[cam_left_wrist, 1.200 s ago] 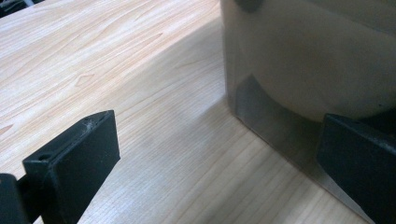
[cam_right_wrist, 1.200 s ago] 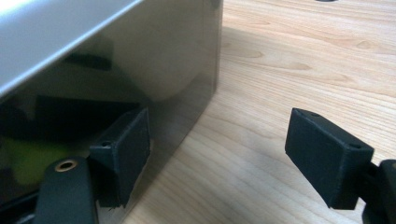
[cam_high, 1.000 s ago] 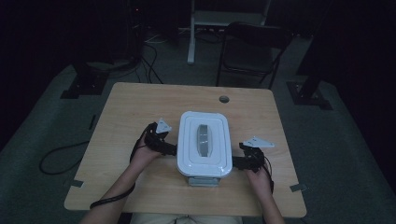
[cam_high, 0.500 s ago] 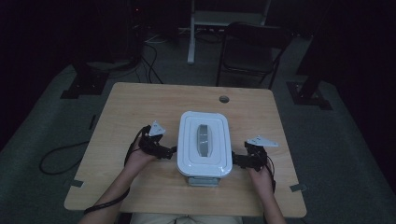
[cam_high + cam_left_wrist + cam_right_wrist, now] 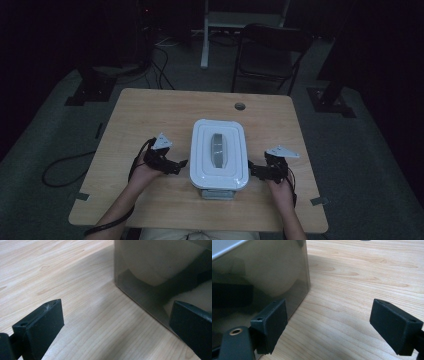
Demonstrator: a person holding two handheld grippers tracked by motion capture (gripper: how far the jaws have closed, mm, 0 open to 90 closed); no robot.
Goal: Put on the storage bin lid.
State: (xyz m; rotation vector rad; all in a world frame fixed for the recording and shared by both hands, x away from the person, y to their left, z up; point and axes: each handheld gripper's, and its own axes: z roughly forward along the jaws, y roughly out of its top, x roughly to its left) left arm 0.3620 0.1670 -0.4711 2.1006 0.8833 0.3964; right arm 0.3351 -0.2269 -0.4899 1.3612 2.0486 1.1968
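Note:
A box with a white lid [image 5: 218, 152] and a grey handle [image 5: 218, 150] stands on the middle of the wooden table [image 5: 150, 110]. My left gripper [image 5: 181, 164] sits at its left side, jaws open and empty, the tips a little short of the box. In the left gripper view my left gripper [image 5: 117, 325] faces the tinted wall [image 5: 155, 270]. My right gripper [image 5: 252, 170] is at the box's right side, open. Its jaws have just widened. In the right gripper view the right gripper [image 5: 332, 325] holds nothing, and its left pad is beside the box wall [image 5: 262, 272]. A pale rounded shape shows through both walls.
A cable hole [image 5: 240, 106] lies in the table behind the box. A dark chair [image 5: 272, 50] and a white post [image 5: 205, 35] stand beyond the far edge. Cables [image 5: 65, 170] trail on the floor at the left. Tape marks [image 5: 82, 196] sit near the front corners.
My left gripper has slid a little to the left, away from the box. The right gripper has stayed where it was beside the box.

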